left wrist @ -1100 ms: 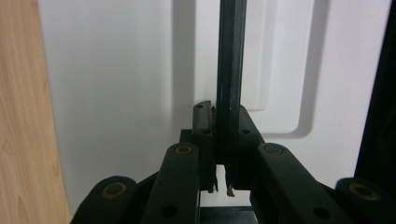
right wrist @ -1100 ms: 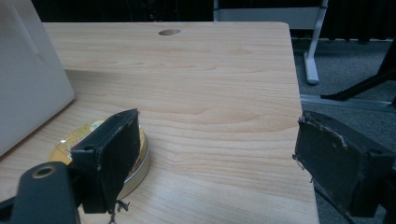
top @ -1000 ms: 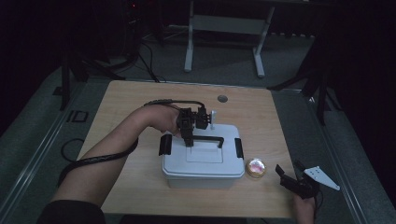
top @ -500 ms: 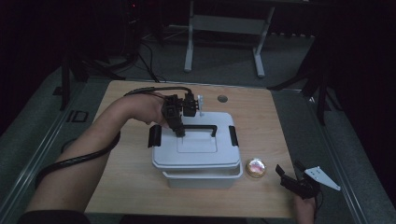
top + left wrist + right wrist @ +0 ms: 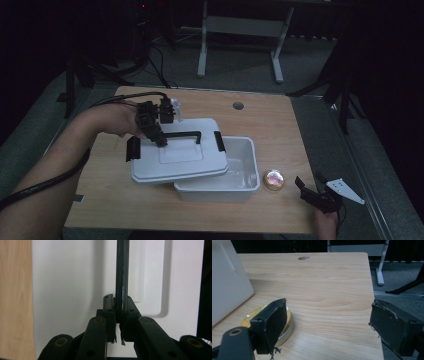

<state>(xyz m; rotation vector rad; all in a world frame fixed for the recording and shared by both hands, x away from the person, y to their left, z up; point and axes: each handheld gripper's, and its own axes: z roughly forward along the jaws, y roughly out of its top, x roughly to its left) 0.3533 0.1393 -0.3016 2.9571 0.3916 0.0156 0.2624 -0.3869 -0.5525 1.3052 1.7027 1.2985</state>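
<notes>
My left gripper [image 5: 161, 141] is shut on the black handle [image 5: 182, 134] of a white lid [image 5: 175, 159], holding the lid up and off to the left of its white box [image 5: 235, 167], whose inside now shows. In the left gripper view the handle bar [image 5: 122, 277] runs between the jaws [image 5: 118, 315] over the lid's white top [image 5: 75, 277]. My right gripper [image 5: 311, 192] rests open at the table's front right corner, near a small round gold tin [image 5: 274, 180]. That tin [image 5: 287, 323] lies just behind its left finger [image 5: 270, 320].
The wooden table [image 5: 280, 130] has a round cable hole [image 5: 238, 105] at the back. Bare wood [image 5: 324, 285] lies right of the box up to the table's right edge. A desk frame [image 5: 240, 30] stands on the floor beyond.
The left gripper has lifted the lid by its handle and carried it left and toward the front, uncovering the box. The right gripper has stayed put.
</notes>
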